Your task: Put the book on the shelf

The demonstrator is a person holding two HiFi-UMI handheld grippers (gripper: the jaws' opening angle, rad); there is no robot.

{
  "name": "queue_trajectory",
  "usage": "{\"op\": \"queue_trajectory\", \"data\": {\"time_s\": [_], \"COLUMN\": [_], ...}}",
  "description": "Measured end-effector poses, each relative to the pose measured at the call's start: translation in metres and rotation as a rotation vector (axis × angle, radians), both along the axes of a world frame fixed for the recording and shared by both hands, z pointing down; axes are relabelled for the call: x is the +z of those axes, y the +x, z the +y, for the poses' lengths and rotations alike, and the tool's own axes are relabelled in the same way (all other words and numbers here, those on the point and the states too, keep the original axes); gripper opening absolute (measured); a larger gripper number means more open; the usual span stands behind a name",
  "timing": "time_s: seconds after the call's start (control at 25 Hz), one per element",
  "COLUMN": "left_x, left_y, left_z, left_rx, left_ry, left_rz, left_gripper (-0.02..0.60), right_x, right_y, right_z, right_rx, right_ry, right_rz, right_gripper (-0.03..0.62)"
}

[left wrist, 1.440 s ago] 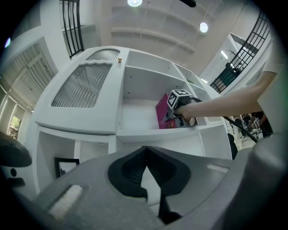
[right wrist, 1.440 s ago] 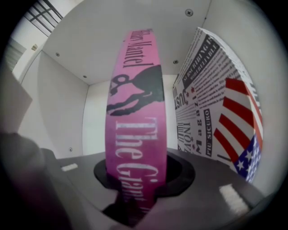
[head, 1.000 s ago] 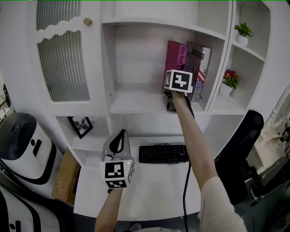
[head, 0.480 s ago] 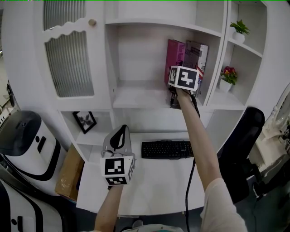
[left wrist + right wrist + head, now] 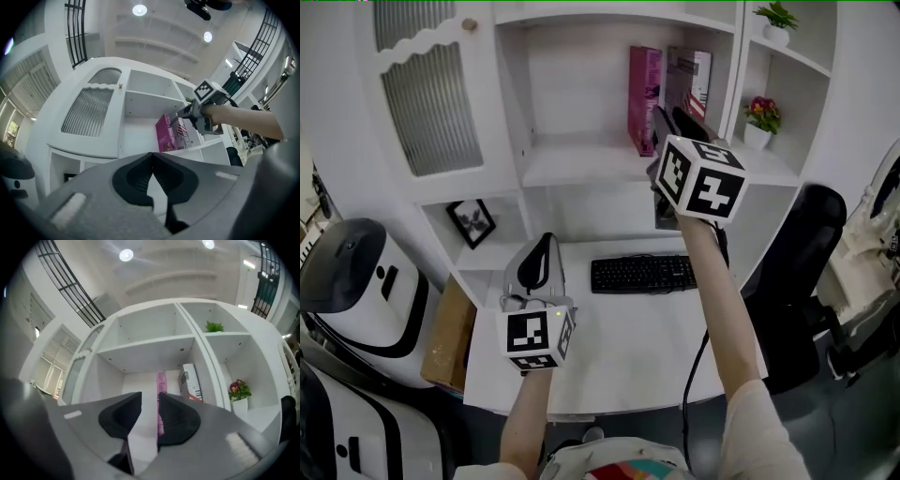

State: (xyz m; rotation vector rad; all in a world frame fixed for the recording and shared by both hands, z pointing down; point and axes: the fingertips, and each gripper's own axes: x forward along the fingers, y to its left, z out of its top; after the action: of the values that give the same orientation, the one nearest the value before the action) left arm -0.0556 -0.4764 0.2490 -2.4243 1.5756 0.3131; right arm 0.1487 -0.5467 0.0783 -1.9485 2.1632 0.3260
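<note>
A pink book stands upright on the white shelf, beside a second book with a flag cover. My right gripper hangs in front of the shelf, back from the books. Its jaws are closing with a gap still between them and nothing in it. In the right gripper view the pink book shows beyond the jaws, apart from them. My left gripper is low over the desk, pointing up, its jaws touching and holding nothing.
A black keyboard lies on the white desk. A framed picture leans in the lower left cubby. Red flowers and a green plant stand in the right cubbies. A black chair is at right, a cardboard box at left.
My right gripper has drawn back from the books toward me and stands clear of the shelf. The pink book stays upright. The left gripper has hardly moved.
</note>
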Motion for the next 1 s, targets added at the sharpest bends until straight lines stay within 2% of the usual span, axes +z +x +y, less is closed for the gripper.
{"op": "queue_trajectory", "data": {"time_s": [0.2, 0.44, 0.68, 0.88, 1.0], "left_x": [-0.003, -0.01, 0.008, 0.043, 0.056], "left_y": [-0.003, -0.002, 0.001, 0.007, 0.008], "left_z": [0.018, 0.047, 0.069, 0.075, 0.077], "left_rx": [-0.015, -0.041, -0.068, -0.045, -0.037], "left_ry": [0.031, 0.114, 0.132, 0.062, 0.027], "left_rz": [0.025, 0.026, 0.018, 0.024, 0.029], "left_gripper": [0.003, 0.003, 0.003, 0.003, 0.003], "right_x": [0.028, 0.086, 0.163, 0.229, 0.247], "right_y": [-0.01, -0.017, -0.018, -0.01, -0.01], "right_z": [0.067, 0.131, 0.162, 0.168, 0.17], "right_rx": [-0.024, 0.016, 0.021, 0.022, 0.016], "right_ry": [0.13, 0.195, 0.118, -0.019, -0.061], "right_rz": [0.064, 0.139, 0.158, 0.127, 0.121], "right_gripper": [0.006, 0.005, 0.005, 0.005, 0.003]}}
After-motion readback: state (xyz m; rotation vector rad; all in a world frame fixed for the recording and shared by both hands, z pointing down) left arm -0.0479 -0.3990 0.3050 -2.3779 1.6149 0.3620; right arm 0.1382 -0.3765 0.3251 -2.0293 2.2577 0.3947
